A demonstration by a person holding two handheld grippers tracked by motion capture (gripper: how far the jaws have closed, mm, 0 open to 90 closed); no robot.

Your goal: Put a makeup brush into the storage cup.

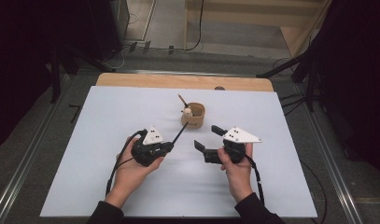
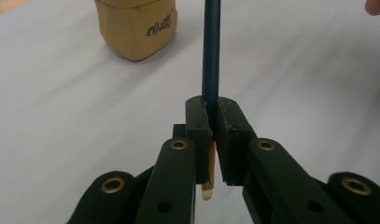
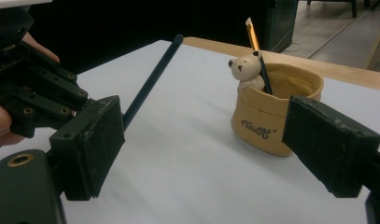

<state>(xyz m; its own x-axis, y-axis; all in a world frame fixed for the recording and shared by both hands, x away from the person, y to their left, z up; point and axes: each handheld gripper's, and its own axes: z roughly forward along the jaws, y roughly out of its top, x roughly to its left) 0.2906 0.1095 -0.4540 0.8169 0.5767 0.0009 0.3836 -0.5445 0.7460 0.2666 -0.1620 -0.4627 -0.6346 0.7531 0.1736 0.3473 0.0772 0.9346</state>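
Between the clamped jaws of the left hand-held gripper (image 2: 211, 116), a dark pencil (image 2: 211, 51) pointing ahead at the tan pouch-shaped holder (image 1: 193, 115), right hand-held gripper (image 1: 207, 137) wide, empty, beside it on the tabletop (image 1: 108, 121)

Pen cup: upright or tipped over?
Upright. The tan pen cup stands on its base on the white table, mouth up, with a pencil and a small bear figure in it.

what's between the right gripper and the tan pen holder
Nothing: the high view shows bare white table between the open right gripper and the pen holder. The left gripper's dark pencil passes to the side.
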